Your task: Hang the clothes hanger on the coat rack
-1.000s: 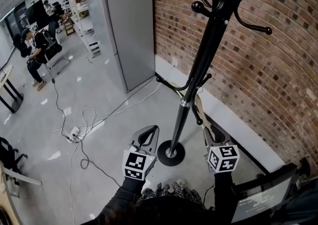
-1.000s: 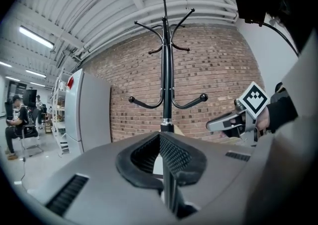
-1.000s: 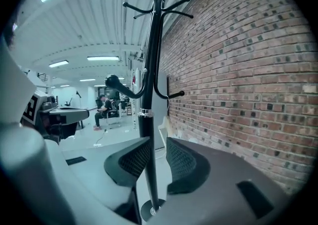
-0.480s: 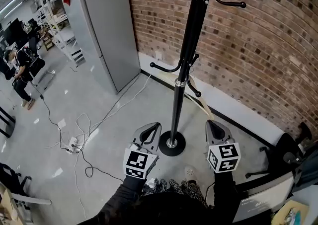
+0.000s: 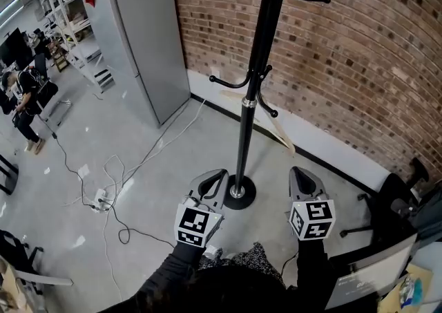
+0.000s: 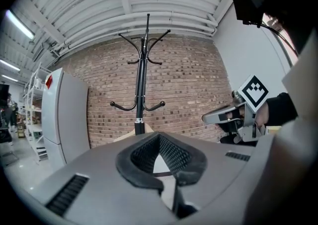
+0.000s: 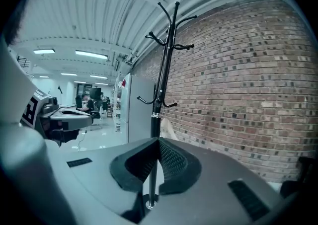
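The black coat rack (image 5: 248, 97) stands in front of the brick wall, its round base (image 5: 238, 193) on the floor between my two grippers. A wooden clothes hanger (image 5: 275, 125) hangs from one of its lower hooks, behind the pole. My left gripper (image 5: 213, 179) is just left of the base, shut and empty. My right gripper (image 5: 299, 175) is to the right of it, also shut and empty. The left gripper view has the rack (image 6: 141, 80) straight ahead, the hanger (image 6: 125, 133) low behind the jaws, and the right gripper (image 6: 223, 114) beside them. The right gripper view shows the rack (image 7: 161, 70) and hanger (image 7: 167, 128).
A tall grey cabinet (image 5: 138, 28) stands left of the rack against the brick wall (image 5: 359, 49). Cables and a power strip (image 5: 103, 200) lie on the floor at left. A dark chair (image 5: 397, 194) and a screen (image 5: 366, 277) are at the lower right. A person (image 5: 21, 97) sits far left.
Both grippers and the head have backed away from the rack. The right gripper, beside the hanger's lower end a second ago, is now clear of it. The hanger stays on its hook.
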Available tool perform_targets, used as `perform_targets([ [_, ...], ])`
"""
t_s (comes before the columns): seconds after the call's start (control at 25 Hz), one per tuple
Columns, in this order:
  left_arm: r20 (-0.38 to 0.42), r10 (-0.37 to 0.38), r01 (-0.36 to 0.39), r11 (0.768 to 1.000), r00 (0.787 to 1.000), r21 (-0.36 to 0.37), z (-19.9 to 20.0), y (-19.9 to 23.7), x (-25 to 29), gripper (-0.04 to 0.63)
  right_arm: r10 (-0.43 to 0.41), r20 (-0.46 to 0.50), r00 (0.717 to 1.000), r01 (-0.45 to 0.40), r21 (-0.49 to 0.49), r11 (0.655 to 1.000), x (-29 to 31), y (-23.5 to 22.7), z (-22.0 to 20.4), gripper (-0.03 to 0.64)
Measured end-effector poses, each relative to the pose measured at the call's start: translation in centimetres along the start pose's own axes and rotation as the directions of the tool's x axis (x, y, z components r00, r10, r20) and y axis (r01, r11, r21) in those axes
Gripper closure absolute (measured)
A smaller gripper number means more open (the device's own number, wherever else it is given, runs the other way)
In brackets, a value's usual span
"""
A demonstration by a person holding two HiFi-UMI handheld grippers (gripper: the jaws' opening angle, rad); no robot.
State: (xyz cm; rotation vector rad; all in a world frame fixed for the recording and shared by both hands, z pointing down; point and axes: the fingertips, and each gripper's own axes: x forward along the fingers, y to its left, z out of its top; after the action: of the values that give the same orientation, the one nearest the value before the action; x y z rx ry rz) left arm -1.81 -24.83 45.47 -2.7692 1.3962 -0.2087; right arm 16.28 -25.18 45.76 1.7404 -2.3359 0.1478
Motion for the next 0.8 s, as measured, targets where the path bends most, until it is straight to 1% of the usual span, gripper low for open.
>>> perform_targets([
  [0.28,0.014,-0.003,0.003,1.000,1.000,0.008,1.8,-1.8,-1.5,0.588,0.000,0.017,1.000,0.000,-0.008,1.000,-2.3,0.0,1.1,0.607],
  [0.44,0.012,0.017,-0.017,1.000,1.000,0.002,1.9,-2.3,-3.0,0.588,0.019,0.041,0.999,-0.018,-0.032,0.999,-4.0,1.1,2.1,0.607],
  [0.8,0.013,0.018,-0.018,1.000,1.000,0.008,2.3,-4.5,-5.7,0.588,0.032,0.043,0.999,-0.031,-0.028,0.999,-8.0,2.2,1.8,0.607],
])
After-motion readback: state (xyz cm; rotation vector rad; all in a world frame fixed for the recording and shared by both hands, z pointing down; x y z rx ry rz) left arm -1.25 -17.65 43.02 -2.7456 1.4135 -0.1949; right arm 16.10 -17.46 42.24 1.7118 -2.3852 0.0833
